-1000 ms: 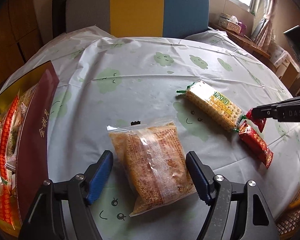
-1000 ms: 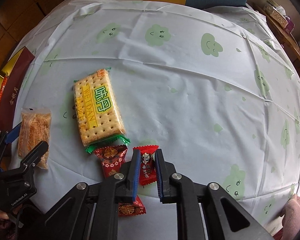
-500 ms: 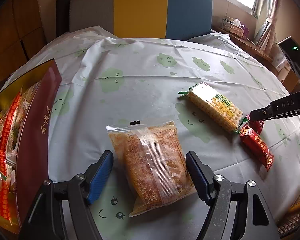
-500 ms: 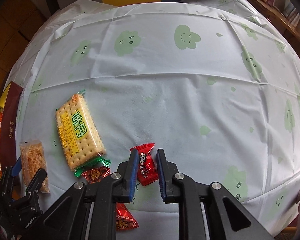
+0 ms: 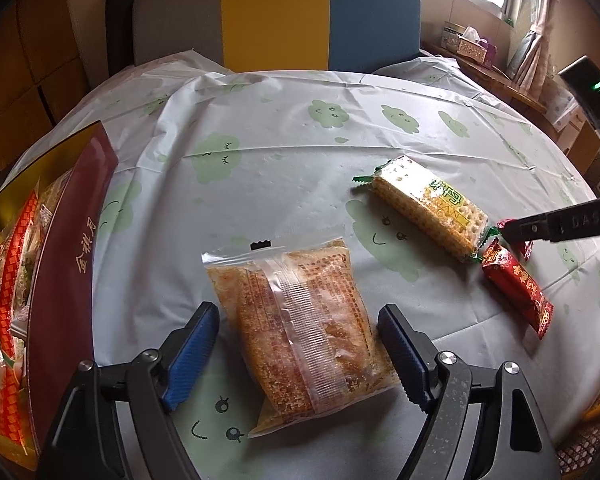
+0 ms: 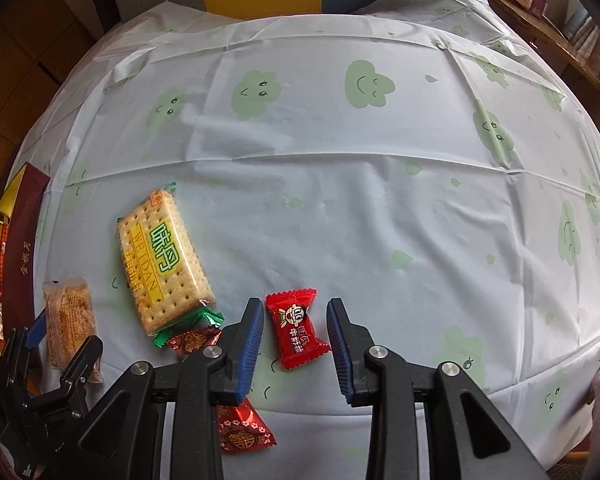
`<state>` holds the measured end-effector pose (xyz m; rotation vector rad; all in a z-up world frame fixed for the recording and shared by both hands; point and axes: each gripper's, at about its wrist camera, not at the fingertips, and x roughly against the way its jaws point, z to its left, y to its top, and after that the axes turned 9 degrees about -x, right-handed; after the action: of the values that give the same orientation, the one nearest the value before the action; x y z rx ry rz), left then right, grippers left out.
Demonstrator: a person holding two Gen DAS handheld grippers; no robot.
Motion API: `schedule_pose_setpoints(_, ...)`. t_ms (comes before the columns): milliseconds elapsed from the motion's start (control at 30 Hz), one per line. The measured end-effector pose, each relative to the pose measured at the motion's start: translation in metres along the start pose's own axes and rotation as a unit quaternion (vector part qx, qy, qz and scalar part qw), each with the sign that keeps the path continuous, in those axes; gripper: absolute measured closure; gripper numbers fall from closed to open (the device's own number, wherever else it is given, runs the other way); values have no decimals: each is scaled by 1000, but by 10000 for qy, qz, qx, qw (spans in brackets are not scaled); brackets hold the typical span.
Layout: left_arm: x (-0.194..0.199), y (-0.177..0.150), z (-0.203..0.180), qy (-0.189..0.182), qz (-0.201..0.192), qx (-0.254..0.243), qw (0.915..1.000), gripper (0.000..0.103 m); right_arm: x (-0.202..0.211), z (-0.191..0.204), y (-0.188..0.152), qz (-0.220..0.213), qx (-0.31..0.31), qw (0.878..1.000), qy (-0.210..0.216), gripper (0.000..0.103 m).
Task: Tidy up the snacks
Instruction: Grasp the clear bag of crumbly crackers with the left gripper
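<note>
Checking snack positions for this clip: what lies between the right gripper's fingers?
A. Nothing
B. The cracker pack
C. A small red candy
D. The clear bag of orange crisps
C: in the right wrist view the small red candy lies on the tablecloth between the opening jaws of the right gripper, neither pad pressing it.

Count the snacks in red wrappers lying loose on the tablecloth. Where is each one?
2. A small red candy lies between the right gripper's opening jaws. A longer red packet lies beside the cracker pack, partly under that gripper. The box may hold more.
</note>
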<state>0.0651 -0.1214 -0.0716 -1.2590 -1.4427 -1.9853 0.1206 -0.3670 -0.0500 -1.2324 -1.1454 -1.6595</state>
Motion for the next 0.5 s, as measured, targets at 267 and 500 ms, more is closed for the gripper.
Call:
schedule_pose_setpoints(267, 3, -2, 3, -104, -100, 21, 9999, 23, -9, 24, -14, 25, 675, 9964, -511, 85)
schedule_pose_setpoints(500, 12, -5, 23, -371, -224, 367, 9984, 43, -17, 35, -13, -11, 804, 9950, -590, 85)
